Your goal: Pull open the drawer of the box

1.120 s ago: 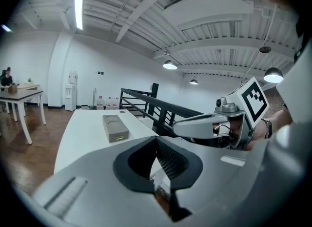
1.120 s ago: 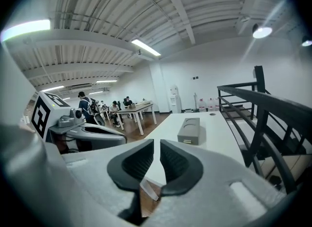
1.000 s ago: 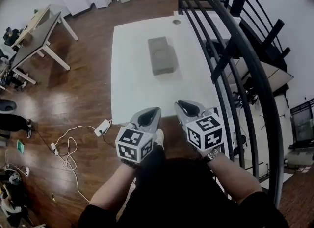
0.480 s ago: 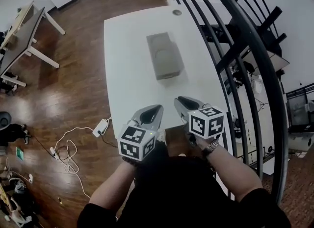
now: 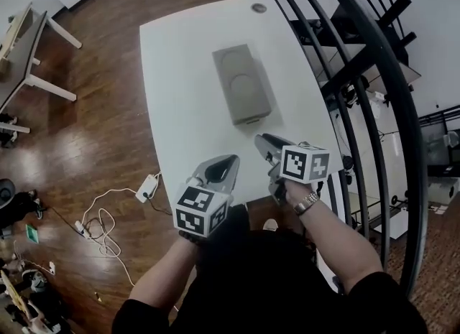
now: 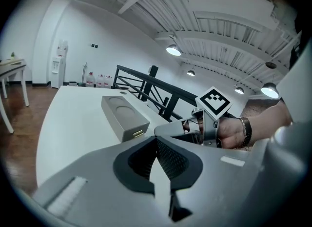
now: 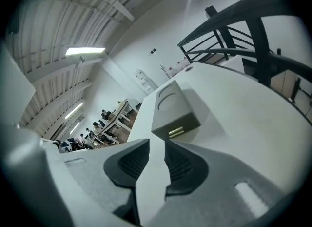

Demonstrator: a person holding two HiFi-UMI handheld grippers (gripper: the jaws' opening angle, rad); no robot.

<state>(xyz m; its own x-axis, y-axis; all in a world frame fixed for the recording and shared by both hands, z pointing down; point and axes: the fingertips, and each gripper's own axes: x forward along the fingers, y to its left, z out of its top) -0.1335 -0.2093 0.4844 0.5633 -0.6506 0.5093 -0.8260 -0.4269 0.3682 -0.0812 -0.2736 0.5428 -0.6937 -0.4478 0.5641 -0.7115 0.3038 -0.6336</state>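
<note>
A long grey box lies on the white table, its drawer end facing me. That end carries a small gold handle, and the drawer sits flush in the box. My right gripper hovers over the table's near right part, a short way before the drawer end, jaws together and empty. My left gripper hangs at the table's near edge, further from the box, also shut on nothing. In the left gripper view the box lies ahead to the left, and the right gripper's marker cube shows at right.
A black stair railing runs along the table's right side. Wooden floor lies to the left, with a power strip and white cables near the table's corner. Another desk stands far left. A round cable hole marks the table's far end.
The view has closed in on the table, so the box looks nearer. My right gripper has moved forward over the table towards the box. The left gripper has stayed near the edge.
</note>
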